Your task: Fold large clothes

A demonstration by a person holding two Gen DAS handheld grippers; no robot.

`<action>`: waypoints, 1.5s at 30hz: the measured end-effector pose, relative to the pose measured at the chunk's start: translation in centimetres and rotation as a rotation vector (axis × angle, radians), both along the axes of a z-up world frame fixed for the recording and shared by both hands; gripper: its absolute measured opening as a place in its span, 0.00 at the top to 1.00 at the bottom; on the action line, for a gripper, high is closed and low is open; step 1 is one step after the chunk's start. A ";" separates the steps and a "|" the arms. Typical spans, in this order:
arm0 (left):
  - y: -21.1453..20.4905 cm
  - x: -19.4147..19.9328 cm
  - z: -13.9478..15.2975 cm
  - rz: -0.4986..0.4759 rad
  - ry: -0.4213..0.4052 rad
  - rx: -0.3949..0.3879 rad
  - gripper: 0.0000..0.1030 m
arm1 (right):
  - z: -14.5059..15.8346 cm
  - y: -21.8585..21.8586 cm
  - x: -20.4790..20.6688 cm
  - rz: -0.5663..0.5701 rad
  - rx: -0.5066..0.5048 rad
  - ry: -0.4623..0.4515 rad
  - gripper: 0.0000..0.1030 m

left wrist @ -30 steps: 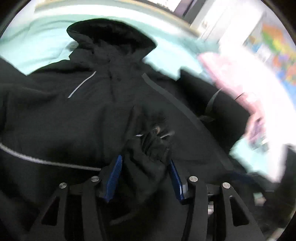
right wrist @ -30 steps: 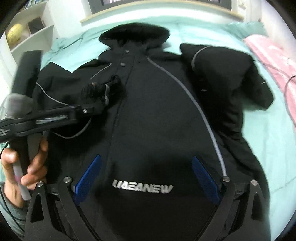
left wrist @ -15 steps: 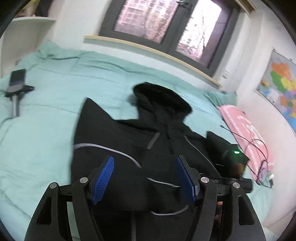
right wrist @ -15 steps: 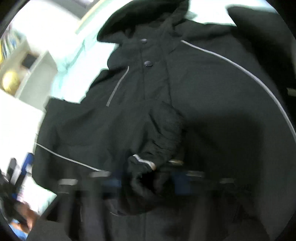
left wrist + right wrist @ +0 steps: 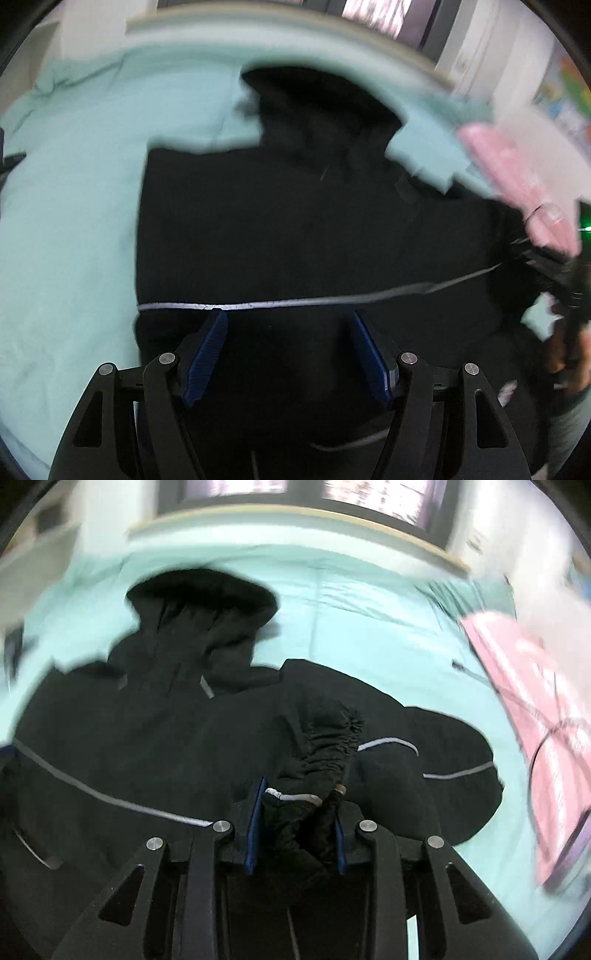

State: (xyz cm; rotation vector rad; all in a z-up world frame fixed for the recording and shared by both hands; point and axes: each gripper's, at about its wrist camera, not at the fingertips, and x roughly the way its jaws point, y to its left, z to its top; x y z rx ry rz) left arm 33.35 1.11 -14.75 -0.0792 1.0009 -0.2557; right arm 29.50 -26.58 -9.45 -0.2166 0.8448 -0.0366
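Observation:
A large black hooded jacket (image 5: 295, 229) with thin grey piping lies flat on a mint bedspread (image 5: 74, 184), hood (image 5: 317, 107) toward the window. My left gripper (image 5: 288, 354) hovers open over the jacket's lower left part, nothing between its blue pads. In the right wrist view the jacket (image 5: 129, 746) fills the left and centre. My right gripper (image 5: 297, 834) has a bunched sleeve cuff (image 5: 295, 805) with a white stripe between its pads; its jaws are closing and press on the cuff. At the right edge of the left view a hand (image 5: 569, 354) holds that gripper.
A pink cloth (image 5: 535, 701) with a dark cable across it lies on the bed's right side, also seen as the pink cloth (image 5: 517, 177) in the left view. Bare bedspread (image 5: 369, 627) stretches beyond the hood. A window ledge runs along the far wall.
My left gripper let go of the bunched cuff, opened and pulled back over the jacket. My right gripper, wide open a second ago, closed on the cuff and carried it to the right.

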 end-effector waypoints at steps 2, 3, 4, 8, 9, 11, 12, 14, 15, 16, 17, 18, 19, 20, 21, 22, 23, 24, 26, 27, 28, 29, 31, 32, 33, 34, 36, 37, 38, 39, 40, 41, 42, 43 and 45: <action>-0.1 0.3 -1.2 0.000 0.008 0.033 0.32 | -2.3 0.9 0.8 0.022 -0.063 0.039 0.67; 0.0 0.3 -1.2 -0.002 0.008 0.029 0.32 | -3.7 1.0 1.1 0.016 -0.085 0.068 0.66; 0.0 0.4 -1.2 -0.002 0.009 0.025 0.32 | -5.0 1.2 1.1 0.011 -0.127 0.072 0.65; -0.7 0.2 -1.1 -0.005 -0.002 0.062 0.32 | -7.1 3.6 0.5 0.012 -0.297 0.042 0.62; -0.8 0.0 -0.7 -0.008 -0.011 0.074 0.32 | -7.0 3.8 0.5 0.002 -0.307 0.045 0.62; -1.2 -0.6 0.5 -0.026 -0.023 0.074 0.32 | -6.1 3.5 0.2 0.000 -0.272 0.049 0.61; -1.2 -1.0 1.1 -0.040 -0.025 0.051 0.32 | -5.5 3.3 -0.2 0.016 -0.240 0.053 0.59; -1.6 -1.9 3.1 -0.073 -0.040 0.000 0.32 | -3.6 2.3 -2.1 0.066 -0.147 0.052 0.45; -2.5 -2.2 4.3 -0.092 -0.053 -0.014 0.32 | -2.5 1.8 -3.0 0.086 -0.099 0.040 0.43; -3.3 -2.5 5.1 -0.108 -0.061 -0.020 0.32 | -1.3 1.3 -4.2 0.106 -0.047 0.025 0.41; -4.4 -2.4 5.9 -0.126 -0.067 -0.025 0.32 | -0.3 0.7 -5.1 0.120 -0.016 0.014 0.41; -6.0 -2.4 6.8 -0.154 -0.075 -0.034 0.32 | 1.1 0.0 -6.3 0.135 0.029 -0.004 0.41; -7.1 -2.6 7.3 -0.173 -0.079 -0.041 0.32 | 2.5 -1.0 -7.3 0.140 0.069 -0.021 0.41; -8.7 -2.5 7.8 -0.201 -0.081 -0.049 0.32 | 3.5 -1.8 -8.1 0.138 0.098 -0.031 0.41; -10.8 -2.4 8.2 -0.227 -0.088 -0.046 0.32 | 4.7 -2.9 -8.8 0.129 0.135 -0.046 0.41; -11.9 -2.4 8.3 -0.238 -0.097 -0.037 0.32 | 5.5 -4.2 -9.1 0.114 0.165 -0.058 0.40; -13.8 -2.1 8.3 -0.249 -0.113 -0.024 0.32 | 6.6 -6.5 -9.9 0.092 0.201 -0.069 0.39; -15.6 -1.6 7.9 -0.258 -0.120 -0.022 0.32 | 7.4 -8.2 -10.2 0.073 0.235 -0.078 0.38; -18.0 -0.5 6.8 -0.260 -0.093 -0.053 0.32 | 8.2 -10.6 -10.7 0.045 0.274 -0.091 0.37; -19.4 0.4 5.6 -0.255 -0.072 -0.072 0.32 | 8.3 -12.0 -10.7 0.024 0.287 -0.095 0.36; -20.6 1.3 4.9 -0.254 -0.058 -0.077 0.32 | 8.2 -12.7 -10.5 0.012 0.298 -0.092 0.34; -22.0 2.0 3.6 -0.258 -0.037 -0.063 0.32 | 8.3 -14.1 -10.5 -0.003 0.320 -0.088 0.32; -24.1 3.3 0.4 -0.249 0.020 -0.009 0.31 | 7.9 -17.4 -10.5 -0.037 0.379 -0.076 0.27; -24.6 3.8 -1.2 -0.233 0.053 0.007 0.31 | 7.3 -18.9 -10.0 -0.054 0.397 -0.073 0.23; -24.6 3.8 -1.8 -0.227 0.045 0.004 0.29 | 6.9 -20.4 -9.6 -0.093 0.416 -0.071 0.22; -24.5 3.6 -1.9 -0.231 0.022 -0.007 0.29 | 6.4 -21.6 -9.1 -0.122 0.432 -0.069 0.19; -24.0 3.5 -1.9 -0.239 0.011 -0.031 0.29 | 5.0 -23.6 -7.5 -0.167 0.479 -0.061 0.19; -23.8 3.5 -1.9 -0.239 0.009 -0.044 0.29 | 4.3 -25.0 -6.6 -0.200 0.515 -0.053 0.19; -23.6 3.4 -2.0 -0.240 0.001 -0.047 0.29 | 3.5 -26.0 -5.6 -0.229 0.542 -0.047 0.19; -23.6 3.2 -2.0 -0.242 -0.015 -0.042 0.29 | 2.6 -26.9 -4.6 -0.259 0.559 -0.041 0.19; -23.7 3.0 -2.1 -0.242 -0.028 -0.036 0.28 | 1.2 -28.2 -3.4 -0.307 0.585 -0.027 0.19; -23.9 2.8 -2.3 -0.244 -0.045 -0.029 0.28 | 0.1 -28.9 -2.4 -0.338 0.611 -0.012 0.19; -23.8 2.6 -2.3 -0.244 -0.058 -0.027 0.28 | -1.4 -30.1 -1.4 -0.368 0.651 0.004 0.19; -23.8 2.4 -2.4 -0.243 -0.066 -0.028 0.28 | -2.7 -30.9 -0.6 -0.389 0.690 0.017 0.19; -23.9 2.3 -2.3 -0.242 -0.077 -0.032 0.28 | -5.3 -32.4 1.0 -0.400 0.792 0.028 0.17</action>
